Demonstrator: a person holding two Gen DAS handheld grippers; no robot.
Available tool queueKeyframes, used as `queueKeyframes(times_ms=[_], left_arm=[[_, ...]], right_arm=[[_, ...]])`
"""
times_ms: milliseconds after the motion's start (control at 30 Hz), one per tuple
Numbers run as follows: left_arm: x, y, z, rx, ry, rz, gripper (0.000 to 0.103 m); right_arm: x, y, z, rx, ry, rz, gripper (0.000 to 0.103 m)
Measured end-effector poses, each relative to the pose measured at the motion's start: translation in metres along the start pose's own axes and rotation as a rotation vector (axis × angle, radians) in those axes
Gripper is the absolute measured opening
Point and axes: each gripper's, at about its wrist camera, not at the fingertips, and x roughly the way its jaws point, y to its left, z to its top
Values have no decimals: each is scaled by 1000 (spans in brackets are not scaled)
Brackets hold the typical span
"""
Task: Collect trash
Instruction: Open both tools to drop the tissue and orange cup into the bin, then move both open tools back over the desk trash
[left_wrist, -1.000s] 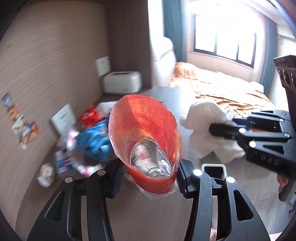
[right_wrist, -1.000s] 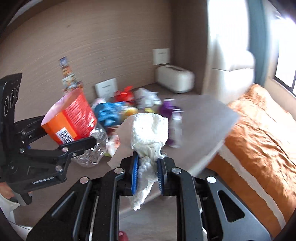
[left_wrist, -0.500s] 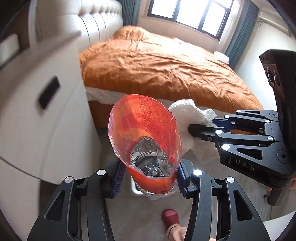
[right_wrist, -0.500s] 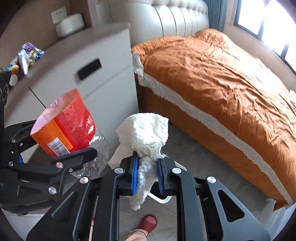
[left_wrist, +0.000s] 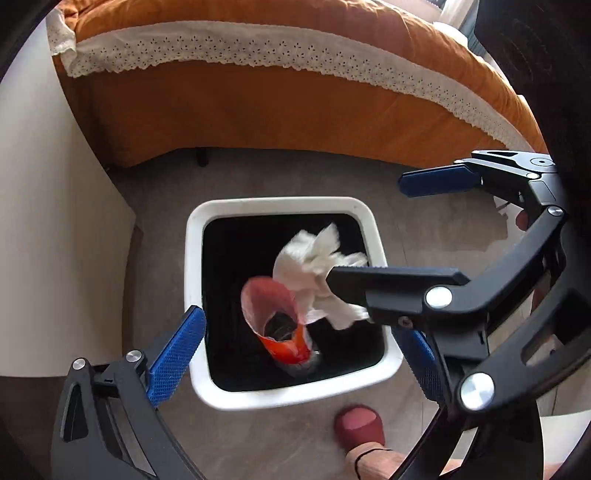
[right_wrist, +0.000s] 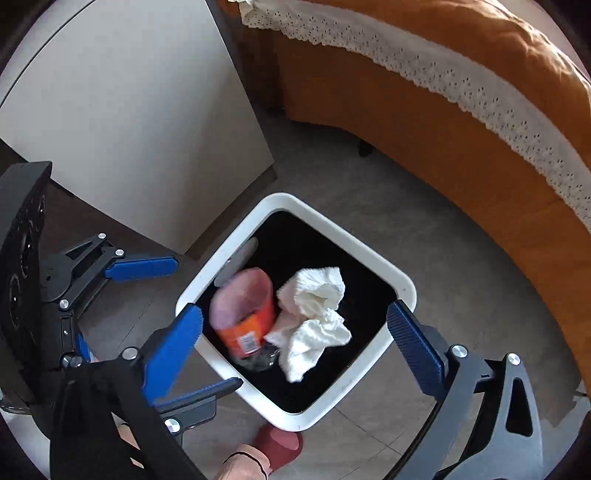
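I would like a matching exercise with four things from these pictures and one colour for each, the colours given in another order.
Things:
1. bin
2. tissue
3. bedspread
4. gripper pads

Colours or looks:
A. blue
B. orange with a white lace border
C. white rim, black inside
D. plain white, crumpled

Pairs: 1-C, 2-D, 3-B, 4-A
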Motion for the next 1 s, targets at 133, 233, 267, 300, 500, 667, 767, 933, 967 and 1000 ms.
queueKeyframes(times_ms=[133, 233, 267, 300, 500, 667, 767, 933, 967, 1000], left_arm=[[-10, 5, -2, -17, -6, 44, 98], [-37, 5, 12, -35, -19, 73, 98], [-47, 5, 18, -37, -27, 80, 98], [-65, 5, 23, -43, -40, 91, 98], [-191, -5, 63, -101, -144, 171, 98], [-321, -8, 80, -233, -270, 285, 98], [-392, -9, 80, -315, -341, 365, 98], [-484, 7, 66, -401, -422, 507, 98], [-498, 11, 61, -418, -431, 534, 98], [-516, 18, 56, -440, -447, 561, 98]], right_arm=[[-2, 3, -8, -46, -10, -34, 99], [-28, 2, -4, -38, -35, -31, 99], [-37, 2, -2, -31, -44, -27, 99], [-53, 4, 3, -21, -63, -26, 99], [-164, 26, 41, -15, -197, -17, 99], [-274, 65, 78, -92, -388, 14, 99], [-332, 96, 99, -171, -506, 57, 99], [-395, 158, 137, -297, -592, 165, 99], [-401, 170, 141, -315, -599, 184, 99], [-407, 184, 146, -336, -611, 199, 99]])
